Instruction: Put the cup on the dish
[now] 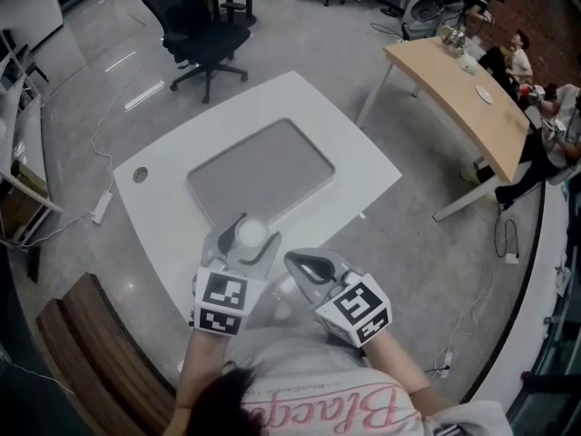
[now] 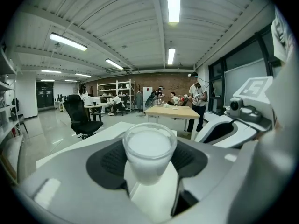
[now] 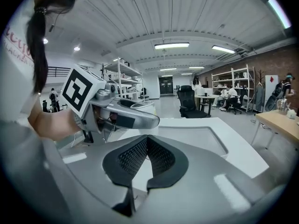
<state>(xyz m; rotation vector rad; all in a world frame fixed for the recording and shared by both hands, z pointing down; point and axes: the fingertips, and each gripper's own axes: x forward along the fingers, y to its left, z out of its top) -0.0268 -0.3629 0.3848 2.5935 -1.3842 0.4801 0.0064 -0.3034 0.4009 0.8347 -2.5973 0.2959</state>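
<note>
A small white cup (image 1: pixel 251 235) sits between the jaws of my left gripper (image 1: pixel 250 232), held above the near edge of the white table (image 1: pixel 300 107). In the left gripper view the cup (image 2: pixel 149 153) stands upright and the dark pads (image 2: pixel 110 160) press on its sides. My right gripper (image 1: pixel 296 262) is just to the right of it, shut with nothing between its pads (image 3: pixel 135 157). In the right gripper view the left gripper (image 3: pixel 117 113) shows close by on the left. A pale shape (image 1: pixel 282 291) lies low between the two grippers; I cannot tell whether it is the dish.
A grey rectangular mat (image 1: pixel 261 175) lies in the middle of the table, with a round hole (image 1: pixel 140 174) at the table's left corner. A black office chair (image 1: pixel 204 30) stands beyond it. A wooden table (image 1: pixel 458 84) with people beside it is at the right.
</note>
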